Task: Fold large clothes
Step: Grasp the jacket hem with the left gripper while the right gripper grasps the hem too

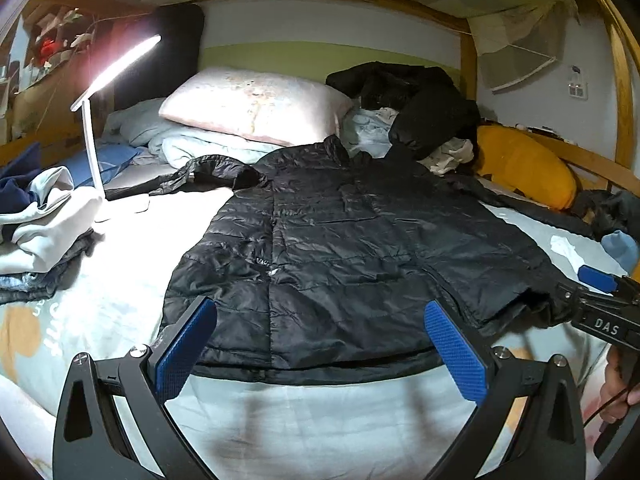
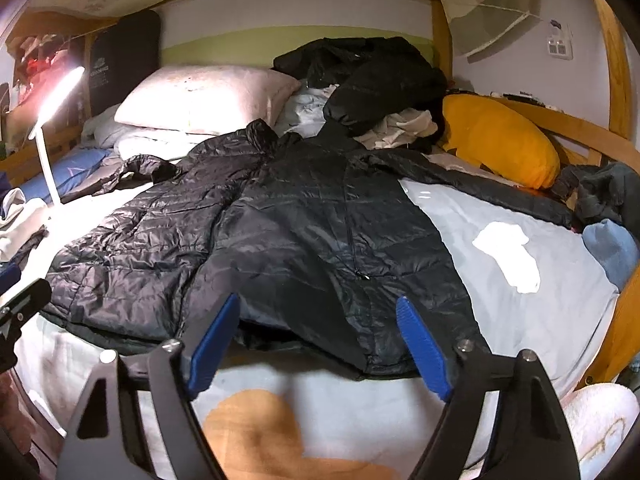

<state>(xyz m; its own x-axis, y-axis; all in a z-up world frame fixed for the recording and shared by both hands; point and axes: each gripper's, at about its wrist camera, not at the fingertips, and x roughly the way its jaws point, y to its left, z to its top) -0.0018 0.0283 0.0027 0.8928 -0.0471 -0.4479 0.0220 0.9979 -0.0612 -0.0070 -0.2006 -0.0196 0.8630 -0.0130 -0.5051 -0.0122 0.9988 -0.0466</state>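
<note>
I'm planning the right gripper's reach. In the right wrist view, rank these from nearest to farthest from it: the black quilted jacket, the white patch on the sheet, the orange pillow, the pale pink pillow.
1. Black quilted jacket: its hem lies between the right gripper's fingers.
2. White patch: right, on the sheet.
3. Orange pillow: far right, by the rail.
4. Pale pink pillow: far left, at the headboard.

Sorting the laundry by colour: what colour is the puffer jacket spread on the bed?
Black, with quilted stitching. The puffer jacket shows best in the left wrist view.

jacket (image 1: pixel 340 240): black, quilted | fingers (image 1: pixel 456 350): blue (ribbed) | pillow (image 1: pixel 256 104): pale pink | cushion (image 2: pixel 496 140): yellow-orange | sheet (image 2: pixel 520 320): lt grey
</note>
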